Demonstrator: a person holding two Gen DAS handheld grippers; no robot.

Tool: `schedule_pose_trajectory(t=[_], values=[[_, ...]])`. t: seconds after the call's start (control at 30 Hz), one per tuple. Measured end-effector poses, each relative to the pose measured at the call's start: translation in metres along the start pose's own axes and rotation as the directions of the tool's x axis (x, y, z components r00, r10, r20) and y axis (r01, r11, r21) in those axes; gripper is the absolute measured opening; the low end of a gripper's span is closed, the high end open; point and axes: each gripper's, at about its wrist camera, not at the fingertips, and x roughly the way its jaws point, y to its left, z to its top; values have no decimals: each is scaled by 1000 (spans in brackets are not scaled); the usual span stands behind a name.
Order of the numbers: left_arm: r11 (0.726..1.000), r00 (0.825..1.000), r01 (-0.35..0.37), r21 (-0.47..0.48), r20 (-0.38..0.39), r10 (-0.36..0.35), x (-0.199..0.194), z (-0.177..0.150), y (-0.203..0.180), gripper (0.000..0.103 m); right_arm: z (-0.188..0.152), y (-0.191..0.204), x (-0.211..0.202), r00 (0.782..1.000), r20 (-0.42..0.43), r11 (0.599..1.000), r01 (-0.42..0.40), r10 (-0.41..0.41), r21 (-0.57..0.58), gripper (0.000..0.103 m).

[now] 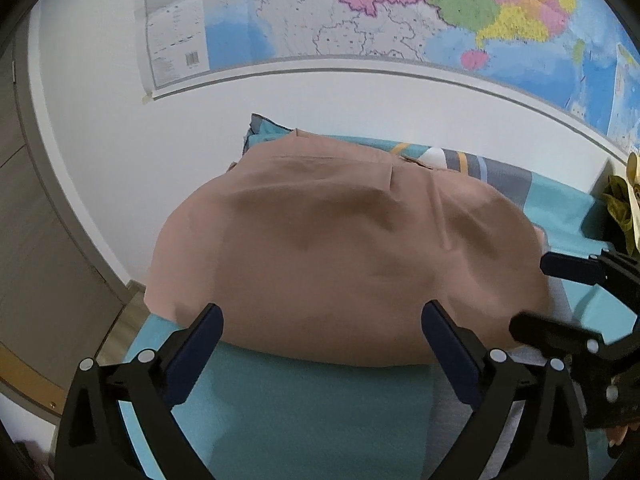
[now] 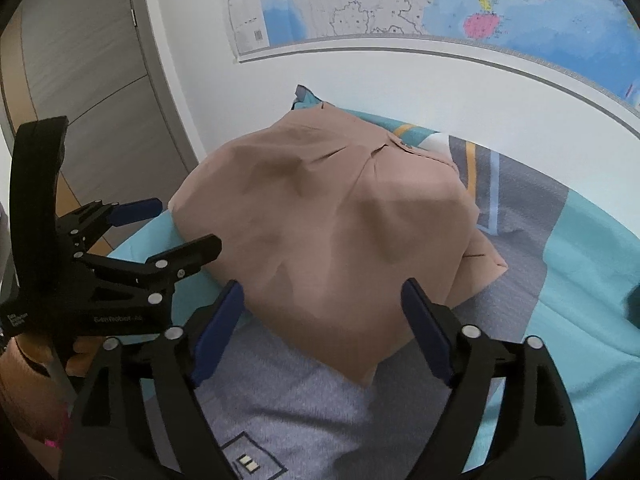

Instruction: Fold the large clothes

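On the bed (image 1: pixel 304 408), spread with a teal and grey patterned cover, lies the tan garment (image 1: pixel 340 248), folded into a rounded, puffy bundle with soft creases across its top; its far end reaches toward the white wall (image 1: pixel 100 152), where a large coloured map (image 1: pixel 460 4) hangs; a folded corner of the garment sticks out at the right side in the right wrist view; the left gripper (image 1: pixel 322 320) hovers at the near edge of the garment with its blue-padded fingers (image 1: pixel 210 328) spread wide apart, the cloth lying beyond and between the tips but not pinched; the right gripper (image 2: pixel 322 300) sits likewise at the near edge, its fingers (image 2: pixel 420 312) apart and gripping nothing; each gripper shows at the side of the other's view, just beside it; a grey door (image 2: pixel 80 80) stands at the left of the wall; a hand (image 2: pixel 80 354) holds the left gripper's handle.
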Motion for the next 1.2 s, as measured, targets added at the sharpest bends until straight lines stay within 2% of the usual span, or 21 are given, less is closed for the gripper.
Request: schedule_pose_trajectory(t=[0.1,0.3,0.47,0.73,0.87,0.97,1.2], values=[[1000,1000,-7,-11,5,7,-6,-1,-3,96,-4,2,-8,1000,16,1000,0,0,4,84],[998,1000,-24,-51,9,25,-17,-6,-9,96,-12,3,-25,998,65,1000,27,-28,12,97],[997,999,-46,-58,15,47,-24,-11,-15,96,-18,5,-35,997,75,1000,16,-18,27,97],[996,1000,-31,-87,3,31,-37,-13,-22,96,-29,5,-50,996,87,998,21,-26,56,97],[995,999,-46,-89,25,48,-47,-16,-28,96,-32,1,-59,996,92,996,9,-18,94,97],[995,998,-40,-93,40,44,-54,-17,-31,96,-34,3,-67,993,110,995,43,-52,88,97],[995,996,-39,-96,72,46,-70,-18,-38,96,-42,5,-83,988,145,995,46,-58,84,97]])
